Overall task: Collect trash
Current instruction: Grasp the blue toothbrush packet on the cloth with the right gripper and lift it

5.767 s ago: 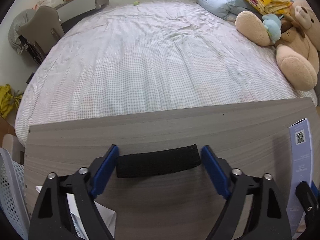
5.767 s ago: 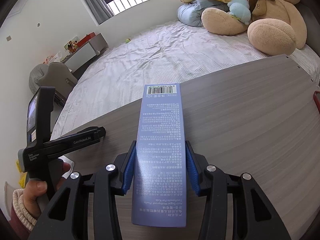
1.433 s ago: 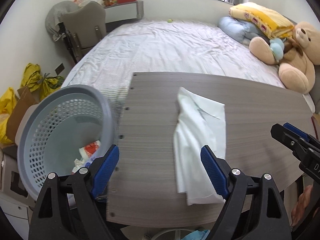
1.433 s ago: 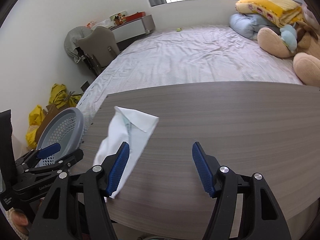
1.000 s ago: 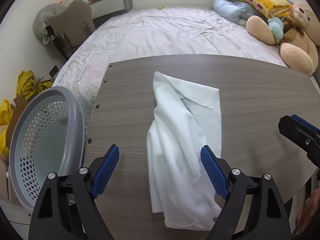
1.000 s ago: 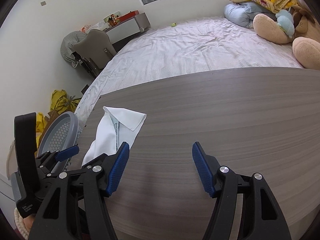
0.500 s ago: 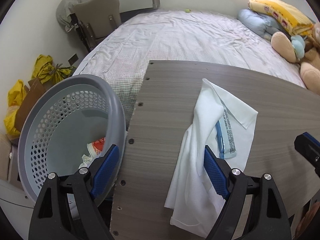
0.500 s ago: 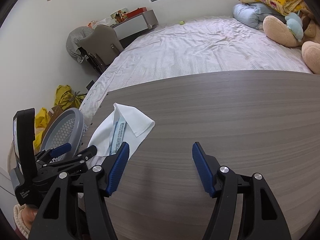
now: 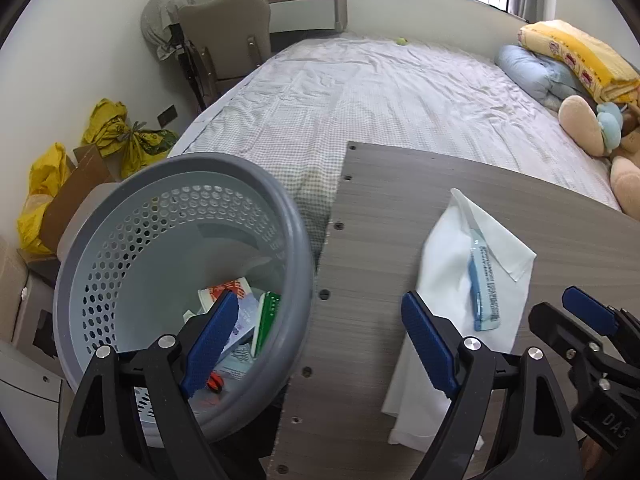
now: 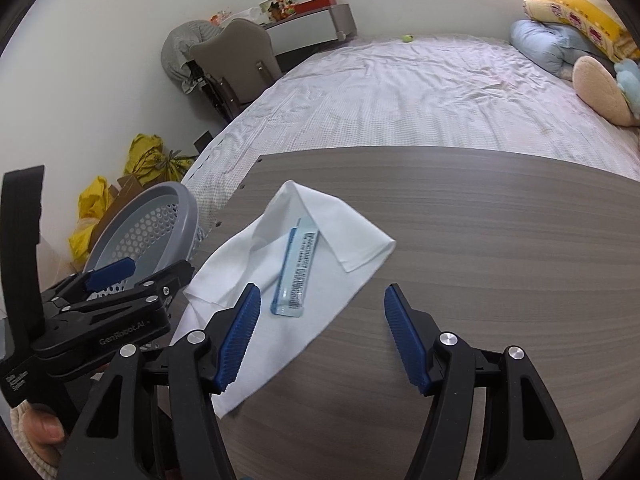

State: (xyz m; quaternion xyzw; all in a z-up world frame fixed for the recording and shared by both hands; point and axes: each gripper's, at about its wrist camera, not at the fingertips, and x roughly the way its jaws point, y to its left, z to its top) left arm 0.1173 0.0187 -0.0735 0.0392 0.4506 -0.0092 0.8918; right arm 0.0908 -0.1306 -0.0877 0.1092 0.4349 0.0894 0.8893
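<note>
Left claw [image 9: 320, 340]: jaws wide apart, empty, straddling the basket rim and the worktop edge.
Right claw [image 10: 320, 332]: jaws apart, empty, above the worktop [image 10: 500, 260].
Blue wrapper [image 10: 296, 276]: lies on the white cloth [image 10: 248, 280], which overhangs the near edge.
Basket [image 9: 296, 240]: beside the worktop, holding packaging, seemingly cartons.
Bed [image 9: 400, 100]: beyond.

Grey perforated basket [image 9: 296, 240], white cloth [image 10: 320, 216]
</note>
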